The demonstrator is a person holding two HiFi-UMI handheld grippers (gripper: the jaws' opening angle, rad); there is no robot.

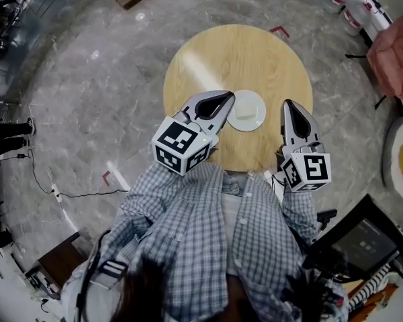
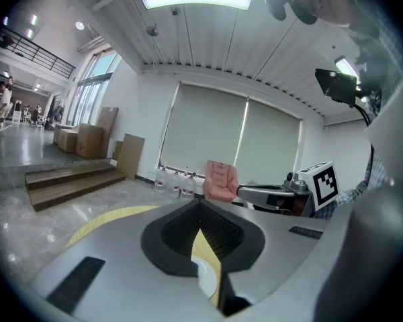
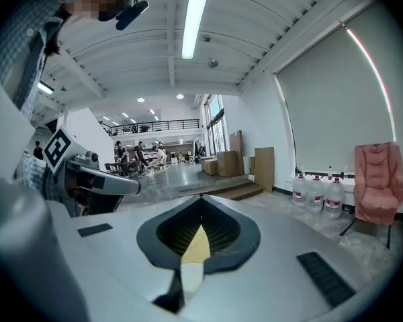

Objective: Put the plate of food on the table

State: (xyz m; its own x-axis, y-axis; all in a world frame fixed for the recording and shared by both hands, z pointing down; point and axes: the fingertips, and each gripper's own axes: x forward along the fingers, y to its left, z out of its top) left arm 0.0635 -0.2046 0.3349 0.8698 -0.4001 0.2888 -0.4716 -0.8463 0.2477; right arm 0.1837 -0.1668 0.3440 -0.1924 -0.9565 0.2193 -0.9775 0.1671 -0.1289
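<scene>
A white plate (image 1: 247, 110) rests on the round wooden table (image 1: 208, 56), near its front edge; I cannot make out any food on it. My left gripper (image 1: 226, 98) hovers with its tips right at the plate's left rim, jaws shut and holding nothing. In the left gripper view the closed jaws of the left gripper (image 2: 201, 204) leave a slit through which the plate (image 2: 205, 278) and table show below. My right gripper (image 1: 287, 104) hangs over the table to the right of the plate, apart from it. The right gripper (image 3: 201, 198) is also shut and empty.
A pink chair (image 1: 392, 51) stands at the far right, with water bottles (image 3: 316, 192) beside it. A dark screen on a stand (image 1: 363, 243) is at my lower right. A cable (image 1: 67, 192) runs over the marble floor at left. Wooden steps (image 2: 70, 180) lie beyond the table.
</scene>
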